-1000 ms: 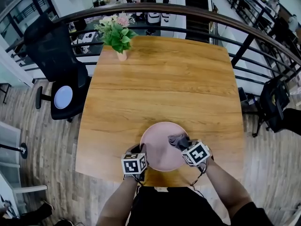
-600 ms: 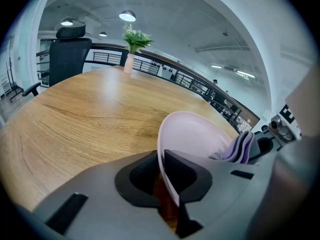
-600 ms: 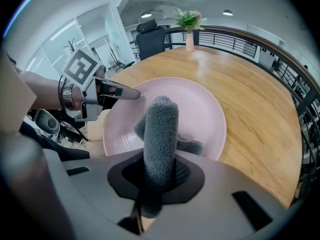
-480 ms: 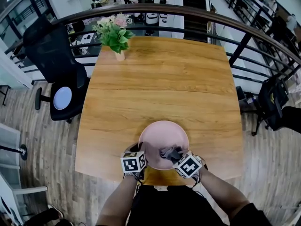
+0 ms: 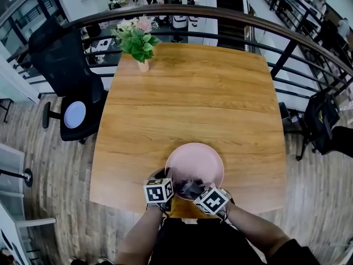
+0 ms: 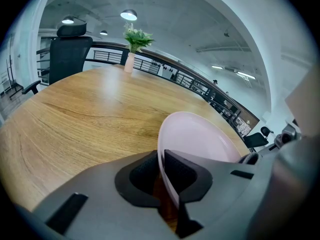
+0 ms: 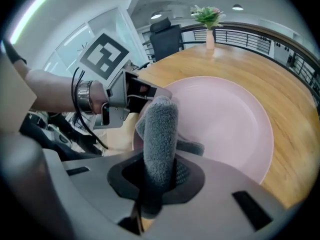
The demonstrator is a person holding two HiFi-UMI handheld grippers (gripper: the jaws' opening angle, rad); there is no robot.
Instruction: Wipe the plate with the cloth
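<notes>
cloth (image 7: 161, 129), pinched lengthwise in right gripper (image 7: 157, 176), points onto plate (image 7: 230, 124) (left gripper (image 6: 162, 171) clamps its rim).

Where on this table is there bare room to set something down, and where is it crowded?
Bare wood spans the table from the far rim of the plate to the flower vase at the far left corner, plus strips either side of the plate. The near edge is crowded: left gripper clamped on the plate's rim, right gripper holding the cloth there.
</notes>
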